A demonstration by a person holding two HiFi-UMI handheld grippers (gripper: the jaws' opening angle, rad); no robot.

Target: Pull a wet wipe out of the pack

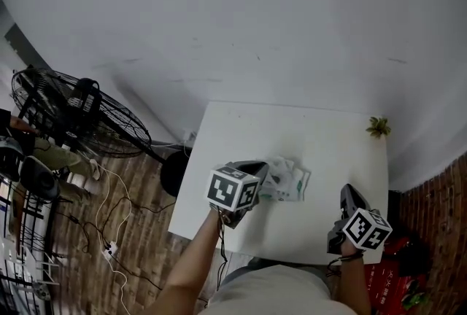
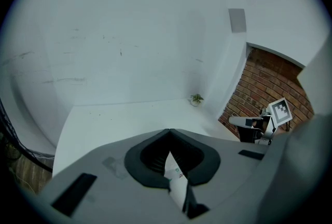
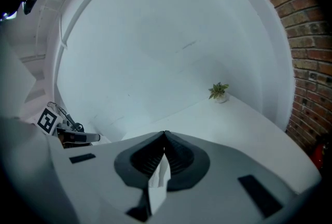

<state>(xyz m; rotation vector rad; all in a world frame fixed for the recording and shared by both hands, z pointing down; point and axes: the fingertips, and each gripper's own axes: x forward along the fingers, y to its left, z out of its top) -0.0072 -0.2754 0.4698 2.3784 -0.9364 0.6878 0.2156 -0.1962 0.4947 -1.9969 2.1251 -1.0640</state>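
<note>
clearly, the left gripper (image 1: 261,173) had its 2 jaws clamped on the pack (image 1: 289,179) of wet wipes: in the left gripper view a white edge with green print (image 2: 175,173) sat pinched between the dark pads, the jaw tips (image 2: 169,132) meeting above it. from the head view the pack lay just beyond that gripper's tips, over the middle of the white worktop (image 1: 248,127); whether it rested on the surface or hung a little clear could not be told.

the right gripper (image 1: 350,192) was well apart from the pack, near the worktop's right front corner. its jaws (image 3: 165,136) were closed on a plain white sheet (image 3: 158,181), folded and standing between the pads.

a small potted plant (image 1: 378,127) stood at the far right corner of the worktop, against the white wall. a black floor fan (image 1: 80,113) stood to the left on the wooden floor, and a brick wall (image 3: 306,62) rose on the right.
</note>
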